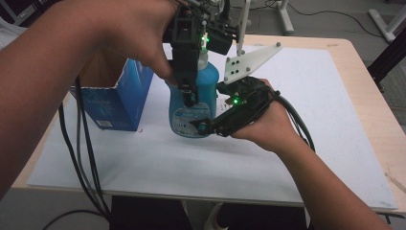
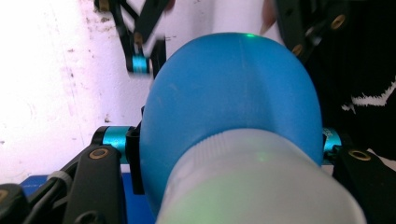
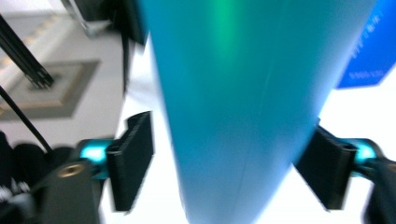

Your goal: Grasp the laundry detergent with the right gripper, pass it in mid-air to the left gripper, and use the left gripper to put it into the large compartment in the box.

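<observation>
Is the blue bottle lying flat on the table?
No, the blue bottle stands upright on the table, with the left gripper clamped on it from above.

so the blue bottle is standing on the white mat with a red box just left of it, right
Not quite: the box is blue, not red, as the high view shows. The rest holds: the blue bottle stands on the white mat, box just to its left.

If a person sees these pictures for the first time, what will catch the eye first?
The blue bottle standing upright at the middle of the white table cover, with the left gripper clamped on it from above. The right gripper sits at its lower right side, one finger pad apart from the bottle. Left of it stands an open blue carton.
</observation>
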Demonstrator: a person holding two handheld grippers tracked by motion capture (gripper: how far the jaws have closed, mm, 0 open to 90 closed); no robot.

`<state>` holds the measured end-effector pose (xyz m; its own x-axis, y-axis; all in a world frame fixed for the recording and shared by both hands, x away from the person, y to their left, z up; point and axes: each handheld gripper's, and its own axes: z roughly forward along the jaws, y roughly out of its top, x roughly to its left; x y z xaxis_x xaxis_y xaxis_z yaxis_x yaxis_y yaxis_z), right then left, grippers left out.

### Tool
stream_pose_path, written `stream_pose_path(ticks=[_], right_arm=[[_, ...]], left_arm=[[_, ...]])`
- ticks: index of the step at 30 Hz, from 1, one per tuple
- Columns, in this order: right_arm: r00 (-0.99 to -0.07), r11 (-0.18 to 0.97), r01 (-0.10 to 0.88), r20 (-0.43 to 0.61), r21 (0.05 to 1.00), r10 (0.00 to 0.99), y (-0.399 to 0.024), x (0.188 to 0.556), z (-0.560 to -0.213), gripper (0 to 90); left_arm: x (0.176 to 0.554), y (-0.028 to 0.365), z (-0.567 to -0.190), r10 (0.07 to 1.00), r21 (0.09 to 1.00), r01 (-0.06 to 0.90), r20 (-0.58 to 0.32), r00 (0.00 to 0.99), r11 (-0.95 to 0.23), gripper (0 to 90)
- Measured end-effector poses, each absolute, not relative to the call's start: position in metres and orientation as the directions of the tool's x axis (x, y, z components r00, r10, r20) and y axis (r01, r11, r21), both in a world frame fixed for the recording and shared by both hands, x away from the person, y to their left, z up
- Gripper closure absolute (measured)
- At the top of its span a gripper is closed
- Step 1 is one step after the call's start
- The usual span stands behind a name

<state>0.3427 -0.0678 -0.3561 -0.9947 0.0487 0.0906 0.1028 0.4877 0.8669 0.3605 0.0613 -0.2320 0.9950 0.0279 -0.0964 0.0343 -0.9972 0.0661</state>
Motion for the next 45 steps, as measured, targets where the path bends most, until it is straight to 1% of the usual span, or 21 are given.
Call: stream_pose_path(ticks=[5, 6, 7, 10, 13, 15, 16, 19, 22, 26, 27, 29, 31, 32, 36, 37, 38, 42, 44, 45], right_arm=[[-0.997, 0.528, 0.078, 0.059, 0.846, 0.052, -0.083, 0.340, -0.353, 22.3], [-0.998, 0.540, 0.067, 0.048, 0.839, 0.049, -0.087, 0.340, -0.352, 20.9], [-0.997, 0.555, 0.058, 0.023, 0.830, 0.070, -0.092, 0.340, -0.349, 12.3], [-0.995, 0.582, 0.048, -0.015, 0.812, 0.103, -0.105, 0.341, -0.342, 12.3], [-0.993, 0.609, 0.049, -0.030, 0.791, 0.118, -0.116, 0.343, -0.336, 11.7], [-0.990, 0.632, 0.046, -0.049, 0.773, 0.132, -0.120, 0.344, -0.333, 0.9], [-0.986, 0.660, 0.043, -0.074, 0.750, 0.148, -0.123, 0.345, -0.330, 1.0], [-0.986, 0.702, 0.033, -0.093, 0.711, 0.140, -0.129, 0.347, -0.322, 0.9], [-0.986, 0.764, 0.023, -0.113, 0.644, 0.125, -0.134, 0.350, -0.312, 0.7], [-0.988, 0.843, 0.006, -0.129, 0.537, 0.090, -0.141, 0.356, -0.300, 0.8], [-0.988, 0.843, 0.006, -0.129, 0.537, 0.090, -0.141, 0.356, -0.300, 0.8], [-0.989, 0.881, 0.003, -0.127, 0.473, 0.072, -0.144, 0.359, -0.292, 0.8], [-0.991, 0.899, 0.000, -0.117, 0.437, 0.057, -0.146, 0.362, -0.286, 0.8], [-0.992, 0.907, -0.001, -0.118, 0.421, 0.053, -0.147, 0.364, -0.281, 0.8], [-0.992, 0.918, -0.007, -0.121, 0.397, 0.045, -0.150, 0.365, -0.272, 0.8], [-0.992, 0.918, -0.007, -0.121, 0.397, 0.045, -0.150, 0.365, -0.272, 0.8], [-0.991, 0.922, -0.008, -0.125, 0.388, 0.044, -0.150, 0.366, -0.269, 0.9], [-0.992, 0.927, -0.014, -0.123, 0.375, 0.035, -0.150, 0.366, -0.265, 0.9], [-0.992, 0.927, -0.013, -0.122, 0.375, 0.036, -0.151, 0.367, -0.265, 0.9], [-0.992, 0.927, -0.015, -0.122, 0.376, 0.034, -0.151, 0.367, -0.264, 0.9]], left_arm=[[0.363, 0.064, -0.231, 0.037, 0.063, 0.043, -0.094, 0.995, -0.997, 39.8], [0.363, 0.065, -0.231, 0.042, 0.064, 0.048, -0.095, 0.995, -0.997, 39.8], [0.363, 0.065, -0.231, 0.046, 0.064, 0.052, -0.096, 0.994, -0.997, 39.8], [0.364, 0.066, -0.230, 0.051, 0.060, 0.057, -0.095, 0.994, -0.997, 39.8], [0.364, 0.067, -0.228, 0.066, 0.063, 0.072, -0.100, 0.993, -0.995, 39.7], [0.366, 0.068, -0.226, 0.076, 0.065, 0.083, -0.100, 0.992, -0.994, 39.7], [0.367, 0.069, -0.224, 0.083, 0.065, 0.090, -0.100, 0.992, -0.994, 39.7], [0.369, 0.072, -0.219, 0.109, 0.068, 0.116, -0.096, 0.989, -0.991, 39.7], [0.372, 0.076, -0.211, 0.145, 0.080, 0.153, -0.092, 0.985, -0.985, 39.7], [0.377, 0.085, -0.188, 0.265, 0.090, 0.273, -0.093, 0.960, -0.958, 39.6], [0.377, 0.085, -0.188, 0.265, 0.090, 0.273, -0.093, 0.960, -0.958, 39.6], [0.381, 0.091, -0.175, 0.340, 0.098, 0.349, -0.102, 0.935, -0.932, 39.5], [0.385, 0.097, -0.165, 0.406, 0.102, 0.417, -0.112, 0.907, -0.903, 39.5], [0.387, 0.101, -0.158, 0.457, 0.109, 0.468, -0.113, 0.882, -0.877, 39.5], [0.391, 0.113, -0.142, 0.566, 0.120, 0.575, -0.100, 0.818, -0.809, 39.5], [0.391, 0.113, -0.142, 0.566, 0.120, 0.575, -0.100, 0.818, -0.809, 39.5], [0.394, 0.120, -0.136, 0.633, 0.120, 0.639, -0.092, 0.769, -0.759, 39.6], [0.399, 0.138, -0.125, 0.729, 0.115, 0.730, -0.060, 0.682, -0.674, 39.6], [0.401, 0.149, -0.120, 0.771, 0.140, 0.770, -0.056, 0.634, -0.623, 39.5], [0.402, 0.156, -0.118, 0.794, 0.137, 0.792, -0.057, 0.605, -0.594, 39.5]])
